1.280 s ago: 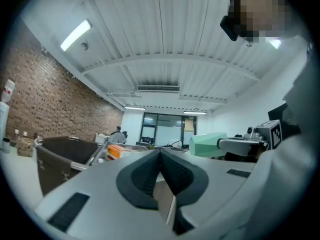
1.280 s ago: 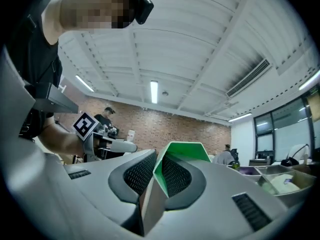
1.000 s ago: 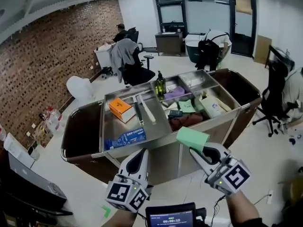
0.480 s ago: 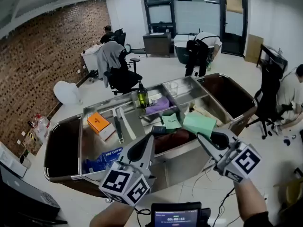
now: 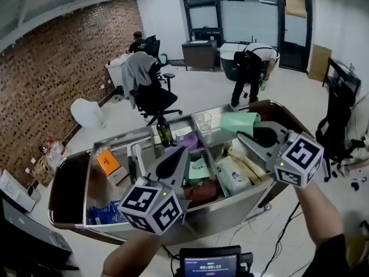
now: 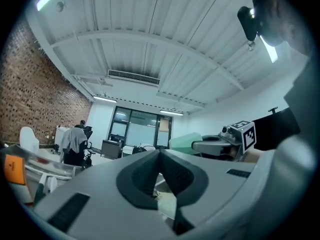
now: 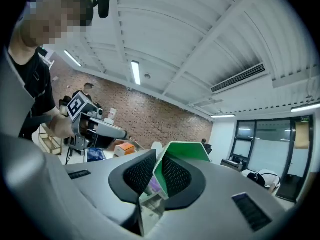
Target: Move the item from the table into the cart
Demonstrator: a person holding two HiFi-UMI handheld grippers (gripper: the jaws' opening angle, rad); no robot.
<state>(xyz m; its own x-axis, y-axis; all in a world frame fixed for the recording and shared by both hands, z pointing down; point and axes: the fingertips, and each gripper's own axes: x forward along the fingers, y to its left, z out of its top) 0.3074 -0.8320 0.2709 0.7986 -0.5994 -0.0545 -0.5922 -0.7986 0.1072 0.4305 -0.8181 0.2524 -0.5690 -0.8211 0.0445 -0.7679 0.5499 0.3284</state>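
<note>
- Office with a brick wall; one steel cart (image 5: 230, 203) fills the middle.
- Right gripper (image 5: 247, 133) pinches the one green packet (image 5: 237, 120). A second ago it was short of the cart; now it is above the compartments at 1 o'clock, so probably only the release remains.
- Left gripper (image 5: 183, 152), at 7 o'clock, is closed and empty.
- Two grippers in all.

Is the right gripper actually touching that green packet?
Touching. In the right gripper view, the right gripper is shut on the green packet, both jaws pressing it.
</note>
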